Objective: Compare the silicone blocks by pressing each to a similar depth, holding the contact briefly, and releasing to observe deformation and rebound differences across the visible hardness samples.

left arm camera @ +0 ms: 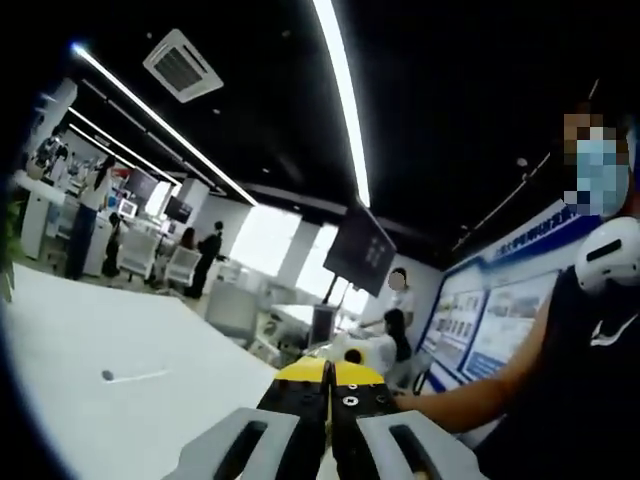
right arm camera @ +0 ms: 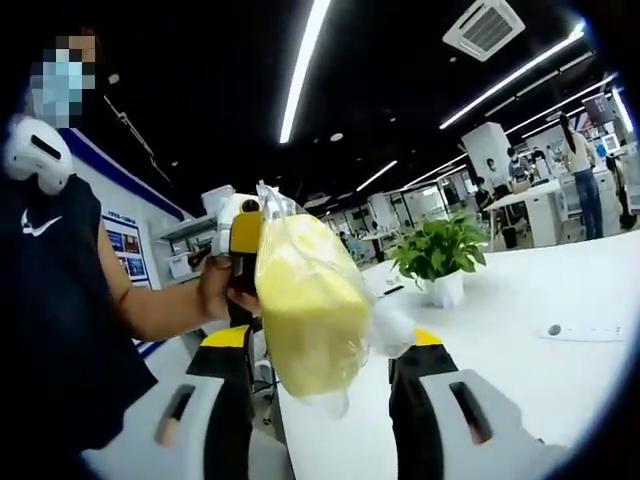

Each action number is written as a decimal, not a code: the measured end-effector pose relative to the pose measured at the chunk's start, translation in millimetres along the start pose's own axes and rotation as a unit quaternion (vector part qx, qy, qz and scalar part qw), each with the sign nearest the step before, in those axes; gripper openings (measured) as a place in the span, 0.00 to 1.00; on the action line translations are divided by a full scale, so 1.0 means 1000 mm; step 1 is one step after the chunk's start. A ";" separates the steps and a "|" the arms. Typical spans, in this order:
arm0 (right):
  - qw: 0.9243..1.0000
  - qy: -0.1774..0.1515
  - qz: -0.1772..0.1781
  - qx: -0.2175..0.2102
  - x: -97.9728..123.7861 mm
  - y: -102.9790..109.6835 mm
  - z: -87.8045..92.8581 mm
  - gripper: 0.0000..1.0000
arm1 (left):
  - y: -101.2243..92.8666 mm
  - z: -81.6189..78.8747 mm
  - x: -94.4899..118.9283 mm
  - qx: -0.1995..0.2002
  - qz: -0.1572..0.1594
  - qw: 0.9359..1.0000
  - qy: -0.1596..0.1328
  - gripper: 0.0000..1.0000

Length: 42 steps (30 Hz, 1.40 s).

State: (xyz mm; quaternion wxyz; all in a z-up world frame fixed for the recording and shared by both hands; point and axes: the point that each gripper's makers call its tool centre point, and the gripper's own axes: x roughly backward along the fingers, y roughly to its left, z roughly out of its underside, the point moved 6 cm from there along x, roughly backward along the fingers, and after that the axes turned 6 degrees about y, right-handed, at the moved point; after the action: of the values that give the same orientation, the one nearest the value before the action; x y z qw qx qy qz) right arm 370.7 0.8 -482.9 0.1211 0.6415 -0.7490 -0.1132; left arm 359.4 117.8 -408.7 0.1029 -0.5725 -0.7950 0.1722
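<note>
A yellow silicone block (right arm camera: 305, 290) in clear plastic wrap hangs in the air between the jaws of my right gripper (right arm camera: 325, 338), which is shut on it, above the white table (right arm camera: 520, 290). The wrap bulges against the right-hand jaw. Just behind the block a hand (right arm camera: 214, 285) holds the other gripper (right arm camera: 243, 232). In the left gripper view, my left gripper (left arm camera: 330, 372) stands shut, its yellow-tipped jaws pressed together with nothing between them, over the edge of the white table (left arm camera: 120, 330).
A potted plant (right arm camera: 440, 250) stands on the table behind the block, and a small round fitting (right arm camera: 553, 329) lies to the right. A person in a dark shirt (left arm camera: 570, 380) is close by. A hanging monitor (left arm camera: 358, 250) and several people are farther off.
</note>
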 end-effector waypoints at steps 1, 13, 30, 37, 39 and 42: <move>1.000 0.000 0.001 -0.002 -0.001 -0.001 0.001 0.47 | 0.000 0.000 0.000 0.001 0.001 1.000 -0.001 0.00; 1.000 0.001 -0.010 -0.004 -0.001 0.002 0.001 0.28 | -0.001 0.000 -0.002 -0.001 -0.003 1.000 0.001 0.00; 1.000 0.027 0.002 0.003 0.000 0.002 0.004 0.24 | 0.004 0.006 0.004 -0.015 -0.017 1.000 0.012 0.00; 1.000 0.031 0.003 0.001 0.001 0.003 0.003 0.22 | 0.007 0.008 0.012 -0.013 -0.035 0.999 0.016 0.00; 0.999 0.032 0.003 -0.001 0.001 0.005 0.002 0.21 | 0.006 0.008 0.013 -0.015 -0.037 0.999 0.015 0.00; 0.999 0.034 0.002 -0.001 0.001 0.005 0.001 0.19 | 0.004 0.008 0.014 -0.019 -0.039 0.999 0.016 0.00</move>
State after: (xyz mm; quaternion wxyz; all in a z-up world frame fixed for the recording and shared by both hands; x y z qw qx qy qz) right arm 365.4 1.0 -482.2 0.1473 0.6433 -0.7457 -0.0918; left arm 355.7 130.5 -417.6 0.1111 -0.5454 -0.8182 0.1440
